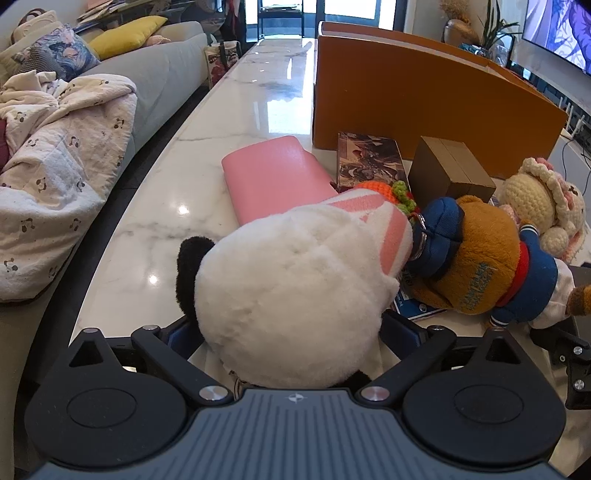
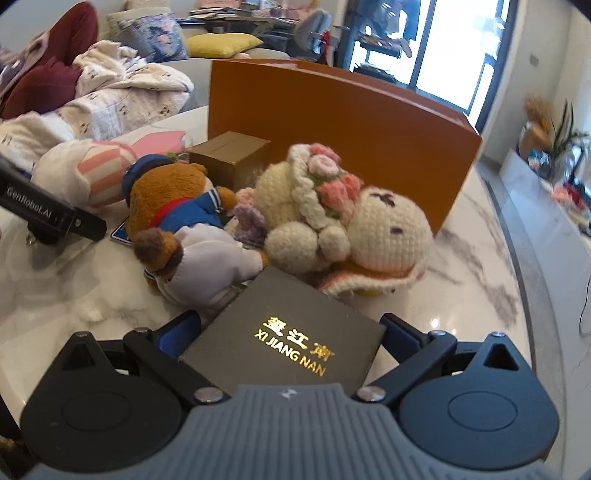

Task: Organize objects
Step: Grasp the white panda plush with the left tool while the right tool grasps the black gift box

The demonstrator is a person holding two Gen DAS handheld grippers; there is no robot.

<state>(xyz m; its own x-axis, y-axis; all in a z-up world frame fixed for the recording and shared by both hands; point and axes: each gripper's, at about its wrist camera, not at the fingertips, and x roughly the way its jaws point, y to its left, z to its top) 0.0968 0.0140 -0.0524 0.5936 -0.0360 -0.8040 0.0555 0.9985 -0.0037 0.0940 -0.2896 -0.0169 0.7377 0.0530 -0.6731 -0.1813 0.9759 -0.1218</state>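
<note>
Left tongs [image 1: 291, 332] pinching white plush [image 1: 295, 295], long axis pointing ahead toward orange box [image 1: 424, 96] | right tongs [image 2: 291, 332] clamping black box [image 2: 291, 339], lying nearer it.

I'm working in a home living room. Grey sofa [image 1: 162, 70] with cushions [image 1: 125, 35] and a quilt [image 1: 55, 177], television [image 1: 561, 33], marble table [image 1: 236, 110], potted plant [image 2: 565, 136].

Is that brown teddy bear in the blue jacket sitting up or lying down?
Lying down. The teddy bear lies flat on the marble table, its legs stretched toward the camera.
</note>
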